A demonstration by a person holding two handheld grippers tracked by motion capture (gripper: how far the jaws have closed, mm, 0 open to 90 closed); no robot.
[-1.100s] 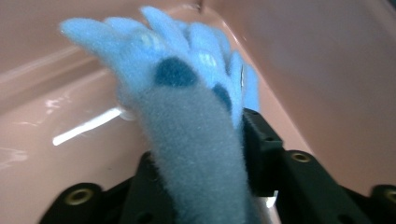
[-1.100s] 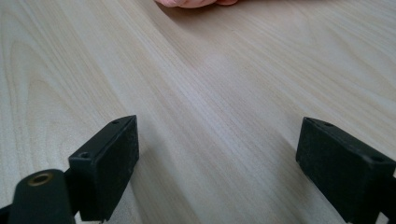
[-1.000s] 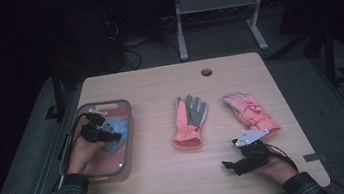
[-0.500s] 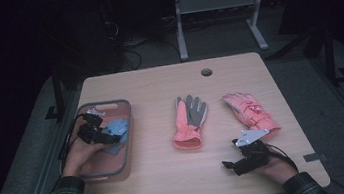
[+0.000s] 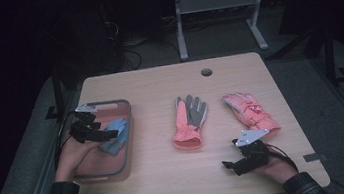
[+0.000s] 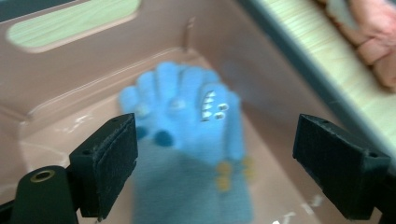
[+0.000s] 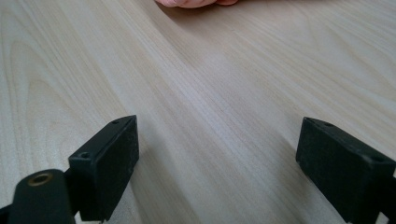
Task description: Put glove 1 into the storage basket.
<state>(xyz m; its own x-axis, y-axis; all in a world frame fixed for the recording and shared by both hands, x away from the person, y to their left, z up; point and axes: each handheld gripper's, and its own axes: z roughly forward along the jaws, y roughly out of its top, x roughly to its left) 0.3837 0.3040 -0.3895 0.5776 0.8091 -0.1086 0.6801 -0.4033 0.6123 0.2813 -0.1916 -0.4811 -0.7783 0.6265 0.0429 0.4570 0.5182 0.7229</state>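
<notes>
From above, we see the blue glove [image 5: 114,136] lying inside the pink bin [image 5: 129,148], with our left gripper [image 5: 95,132] over it; our right gripper [image 5: 234,165] rests on the table [image 5: 170,178] well right of the bin. Through the left gripper view, jaws spread wide, the glove [image 6: 196,140] between them and untouched. Through the right gripper view, jaws wide over bare wood [image 7: 210,93].

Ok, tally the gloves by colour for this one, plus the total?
Blue glove, in the pink bin: 1
Pink and grey glove, on the table: 1
Pink glove, on the table: 1
Total: 3 gloves
</notes>
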